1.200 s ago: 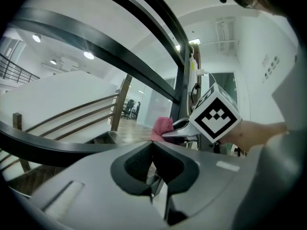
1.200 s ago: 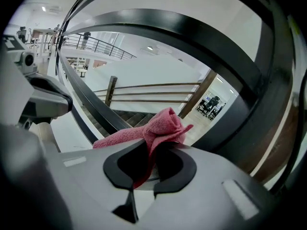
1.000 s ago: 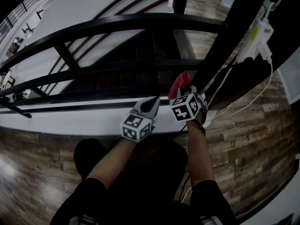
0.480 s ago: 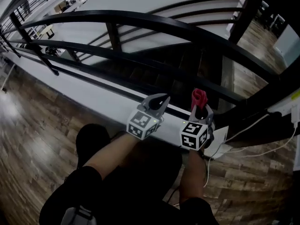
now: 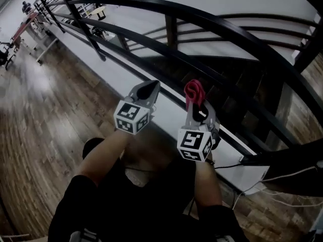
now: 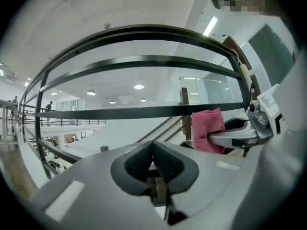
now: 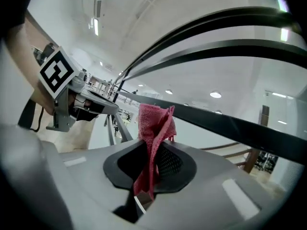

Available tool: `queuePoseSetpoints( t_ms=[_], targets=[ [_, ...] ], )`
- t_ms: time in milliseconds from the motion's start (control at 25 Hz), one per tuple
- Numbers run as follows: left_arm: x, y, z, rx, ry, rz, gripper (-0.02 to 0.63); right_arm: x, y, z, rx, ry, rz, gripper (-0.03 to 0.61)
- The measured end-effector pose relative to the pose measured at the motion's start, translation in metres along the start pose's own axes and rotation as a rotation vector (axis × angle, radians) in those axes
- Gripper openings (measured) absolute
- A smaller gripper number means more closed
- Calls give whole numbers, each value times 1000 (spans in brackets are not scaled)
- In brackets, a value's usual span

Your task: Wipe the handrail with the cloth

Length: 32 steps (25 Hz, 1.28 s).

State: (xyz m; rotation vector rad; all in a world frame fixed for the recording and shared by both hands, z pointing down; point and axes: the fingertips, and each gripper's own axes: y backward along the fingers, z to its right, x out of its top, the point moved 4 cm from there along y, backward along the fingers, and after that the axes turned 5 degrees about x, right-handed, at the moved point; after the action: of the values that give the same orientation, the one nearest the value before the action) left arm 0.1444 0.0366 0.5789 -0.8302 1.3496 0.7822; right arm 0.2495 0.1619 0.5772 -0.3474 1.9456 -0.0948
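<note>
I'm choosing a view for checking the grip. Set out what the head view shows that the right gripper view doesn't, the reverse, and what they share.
Only the head view shows the wooden floor and the person's forearms. Only the right gripper view shows the right tongs shut on the lower part of the cloth, plus ceiling lights. Both show the red cloth, the black handrail and the left tongs.

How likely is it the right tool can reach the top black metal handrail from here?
Probably yes. The right tool, shut on the red woven cloth, sits below the top black metal handrail with only open air between them, as far as the views show; it would need raising and extending.
</note>
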Motion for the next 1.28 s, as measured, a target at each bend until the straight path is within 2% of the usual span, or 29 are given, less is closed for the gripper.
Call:
queuePoseSetpoints(
  t_ms=[80, 200, 360, 600, 720, 800, 1000, 1120, 1280],
  targets=[
    [5, 20, -38, 51, -21, -16, 0, 15, -14, -21, 61, 13, 32, 40],
    [15, 51, -105, 159, -110, -18, 0, 46, -42, -53, 143, 47, 78, 40],
    [1, 80, -194, 243, -119, -16, 0, 78, -87, -98, 204, 116, 98, 40],
    [-68, 60, -293, 214, -88, -57, 0, 103, -171, -164, 242, 210, 106, 40],
    [-89, 44, -350, 197, 3, -52, 0, 129, -228, -207, 266, 246, 102, 40],
    [-102, 33, -384, 187, 43, -54, 0, 141, -269, -230, 289, 234, 104, 40],
    [-127, 9, -470, 179, 41, -56, 0, 166, -371, -295, 384, 214, 88, 40],
    [-153, 3, -511, 193, 58, -72, 0, 165, -425, -339, 432, 185, 27, 40],
    [-185, -2, -541, 202, 86, -97, 0, 150, -495, -379, 487, 95, -79, 40]
  ],
)
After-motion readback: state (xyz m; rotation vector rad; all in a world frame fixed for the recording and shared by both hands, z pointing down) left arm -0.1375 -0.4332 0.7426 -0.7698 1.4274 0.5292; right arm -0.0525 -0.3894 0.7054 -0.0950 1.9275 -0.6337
